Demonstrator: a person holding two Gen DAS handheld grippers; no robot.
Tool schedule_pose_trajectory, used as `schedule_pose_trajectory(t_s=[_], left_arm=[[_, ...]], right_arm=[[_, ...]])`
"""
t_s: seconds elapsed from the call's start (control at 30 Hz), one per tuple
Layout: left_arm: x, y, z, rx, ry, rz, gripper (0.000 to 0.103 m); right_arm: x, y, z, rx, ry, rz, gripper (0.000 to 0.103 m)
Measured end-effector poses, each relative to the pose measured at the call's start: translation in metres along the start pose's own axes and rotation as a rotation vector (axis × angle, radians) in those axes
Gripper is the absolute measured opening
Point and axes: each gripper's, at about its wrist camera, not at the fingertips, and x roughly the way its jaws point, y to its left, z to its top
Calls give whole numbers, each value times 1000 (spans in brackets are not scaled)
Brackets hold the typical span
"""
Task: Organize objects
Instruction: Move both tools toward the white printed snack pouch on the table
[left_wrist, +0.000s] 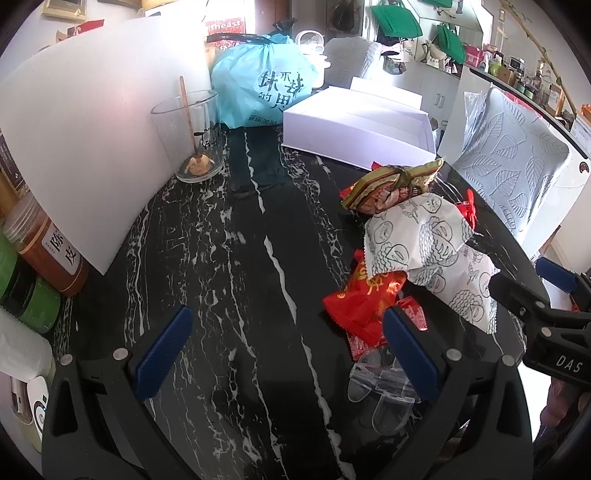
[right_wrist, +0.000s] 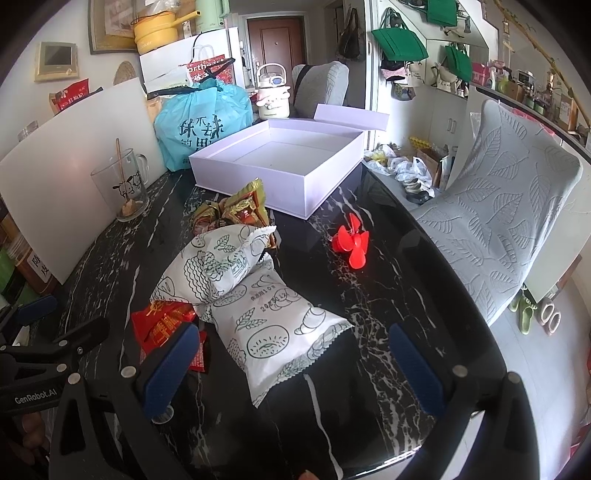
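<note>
Snack packets (right_wrist: 258, 317) crowd my black marble table (left_wrist: 240, 277); only my right view shows the red plastic propeller (right_wrist: 351, 245); both claws, left gripper (left_wrist: 288, 354) and right gripper (right_wrist: 295, 369), gape empty.

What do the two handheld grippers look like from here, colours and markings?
Both are black plastic frames with silver rivets and flat blue ribbed finger pads. The left gripper carries white "GenRobot.AI" lettering on its body, seen from the right wrist; the right gripper shows "DAS" in white from the left wrist. No cables or sleeves visible.

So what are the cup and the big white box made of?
The cup looks like clear glass: you see the wooden stick through it, and it has a handle. The white box looks like matte cardboard, with thin, flat, folded walls, though smooth plastic is possible.
</note>
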Motion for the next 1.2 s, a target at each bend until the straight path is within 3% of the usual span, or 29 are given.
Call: schedule_pose_trajectory(t_s=[0.73,1.2], left_arm=[[10,3,-13,-17,64,-15,103],[13,27,-36,-67,107,-18,103]], right_arm=[[8,6,-10,-16,39,43,103],[5,30,-31,-74,76,162,103]])
